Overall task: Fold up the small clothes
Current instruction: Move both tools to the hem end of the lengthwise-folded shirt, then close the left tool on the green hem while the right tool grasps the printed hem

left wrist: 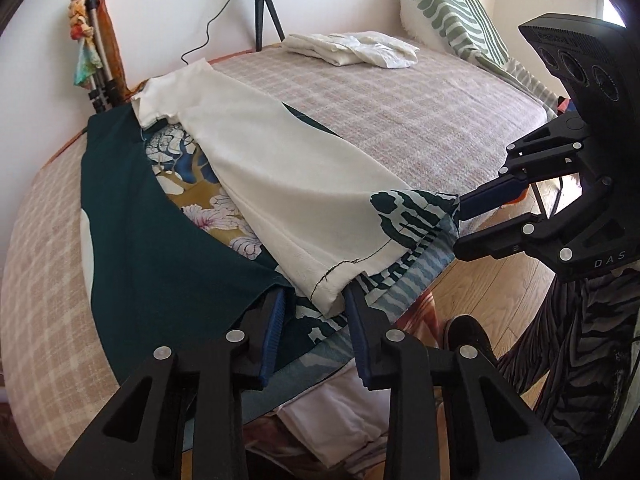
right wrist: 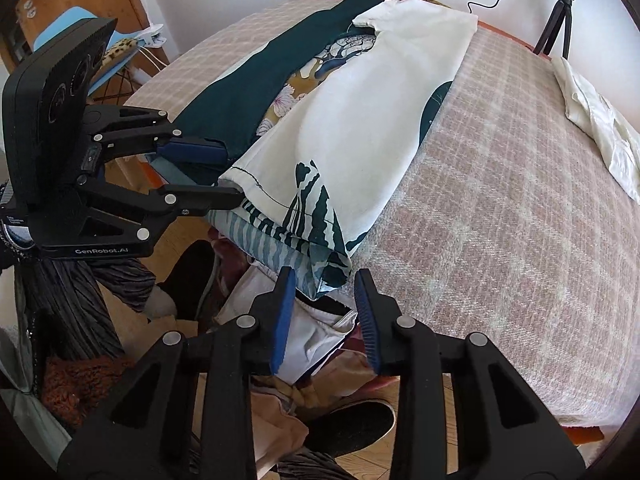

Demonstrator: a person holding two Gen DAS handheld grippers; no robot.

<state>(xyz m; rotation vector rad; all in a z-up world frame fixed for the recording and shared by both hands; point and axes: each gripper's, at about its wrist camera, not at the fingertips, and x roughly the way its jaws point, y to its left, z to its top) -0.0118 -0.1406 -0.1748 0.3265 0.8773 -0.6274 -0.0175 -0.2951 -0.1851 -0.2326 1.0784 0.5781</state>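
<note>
Fold in progress on a long garment (left wrist: pixel 280 168) of dark green printed cloth, its white reverse side uppermost. It lies lengthwise on the bed's pink-and-beige checked woven cover (left wrist: pixel 420 120), with one long side already turned over the middle, running from the short sleeve at upper left of the left wrist view to the hem at lower centre. The left gripper (left wrist: pixel 316 290) stands partly open, its blue pads straddling the near hem corner without pinching it. The right gripper (right wrist: pixel 325 272) is likewise partly open, with the other hem corner, printed in green and blue stripes, lying just ahead of its tips. The step in hand appears to be taking hold of both hem corners. The next move probably calls for closing on all layers together, then carrying the hem towards the sleeve end. Well apart, at upper centre, rest a folded cream-white cloth stack (left wrist: pixel 352 48), a green-and-white patterned cushion (left wrist: pixel 448 12) and a small black tripod (left wrist: pixel 264 12); none obstructs. Below the bed edge, loose heaped clothes (right wrist: pixel 312 340) and a person's black shoe (right wrist: pixel 344 428) could catch the overhanging hem.
</note>
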